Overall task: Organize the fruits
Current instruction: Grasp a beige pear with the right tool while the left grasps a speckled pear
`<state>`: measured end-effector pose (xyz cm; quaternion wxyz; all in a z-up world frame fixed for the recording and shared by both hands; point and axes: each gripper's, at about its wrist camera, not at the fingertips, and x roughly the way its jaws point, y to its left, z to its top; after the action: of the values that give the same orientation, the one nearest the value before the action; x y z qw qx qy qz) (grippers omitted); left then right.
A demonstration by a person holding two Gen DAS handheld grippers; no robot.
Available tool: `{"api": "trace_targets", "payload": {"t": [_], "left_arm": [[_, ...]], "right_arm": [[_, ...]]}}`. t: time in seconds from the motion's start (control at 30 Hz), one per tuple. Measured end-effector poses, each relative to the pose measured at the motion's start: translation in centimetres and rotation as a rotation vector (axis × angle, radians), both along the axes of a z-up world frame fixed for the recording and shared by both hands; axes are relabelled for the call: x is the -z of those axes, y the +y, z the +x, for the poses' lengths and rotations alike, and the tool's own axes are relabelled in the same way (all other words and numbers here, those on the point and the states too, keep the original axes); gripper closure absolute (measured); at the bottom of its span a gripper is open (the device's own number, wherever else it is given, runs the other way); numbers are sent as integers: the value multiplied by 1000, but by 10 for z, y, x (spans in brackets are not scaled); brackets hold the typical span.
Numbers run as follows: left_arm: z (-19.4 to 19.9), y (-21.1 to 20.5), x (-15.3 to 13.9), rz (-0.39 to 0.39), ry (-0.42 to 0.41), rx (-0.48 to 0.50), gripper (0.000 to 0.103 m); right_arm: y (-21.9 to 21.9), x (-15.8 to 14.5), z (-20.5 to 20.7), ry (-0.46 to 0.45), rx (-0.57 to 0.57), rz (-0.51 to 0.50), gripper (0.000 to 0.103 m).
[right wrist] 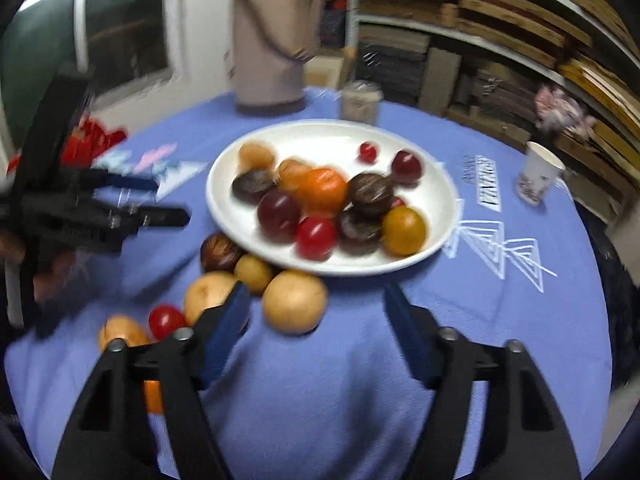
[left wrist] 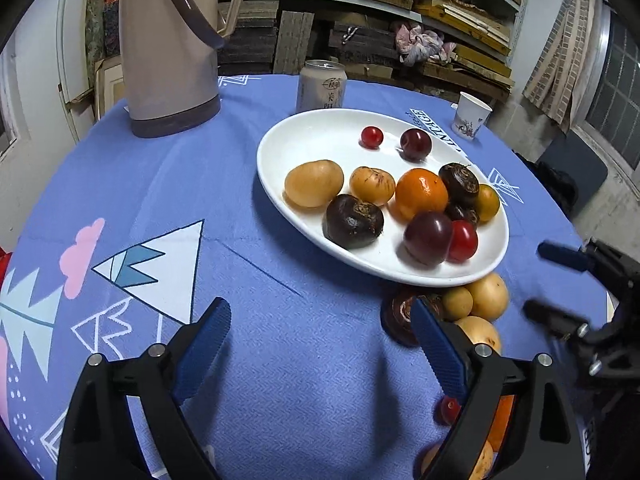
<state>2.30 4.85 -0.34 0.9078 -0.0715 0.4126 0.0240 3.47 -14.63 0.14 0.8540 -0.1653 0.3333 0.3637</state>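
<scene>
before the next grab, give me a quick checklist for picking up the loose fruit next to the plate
1. Right claw open and empty: ok.
2. Left claw open and empty: ok.
3. Loose fruit within view: ok, a yellow fruit lies just ahead of the right claw.
4. Room on the white plate: ok, far side is bare.
5. Claws apart from each other: ok.
6. Sharp view for aiming: not ok, right wrist picture is blurred.

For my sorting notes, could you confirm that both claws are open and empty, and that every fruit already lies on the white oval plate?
Not quite: both claws are open and empty, but several fruits lie on the blue tablecloth beside the white oval plate. The right wrist view shows a round yellow fruit and a small red tomato there, with others, ahead of the right claw. The left claw is also empty.
</scene>
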Motion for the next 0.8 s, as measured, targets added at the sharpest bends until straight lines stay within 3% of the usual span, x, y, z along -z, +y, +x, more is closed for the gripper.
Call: {"api": "trace_targets", "payload": {"t": [0.37,0.57,0.63,0.7,0.8], "left_arm": [[-3,-2,-2,9,-6,4,11],[-6,-9,-3,-9,11,54,11],[-10,-13,-2,-18,19,79,11],[-14,-16,-1,-21,26,107,11],[-20,-20,1,-17,34,138,11]], "right_arm": [[17,19,2,-17,-8,-103,38],[22,27,19,65,25,-56,40],[24,27,20,65,26,-58,44],[27,31,21,107,-2,-62,60],[28,31,20,99,0,-68,60]]}}
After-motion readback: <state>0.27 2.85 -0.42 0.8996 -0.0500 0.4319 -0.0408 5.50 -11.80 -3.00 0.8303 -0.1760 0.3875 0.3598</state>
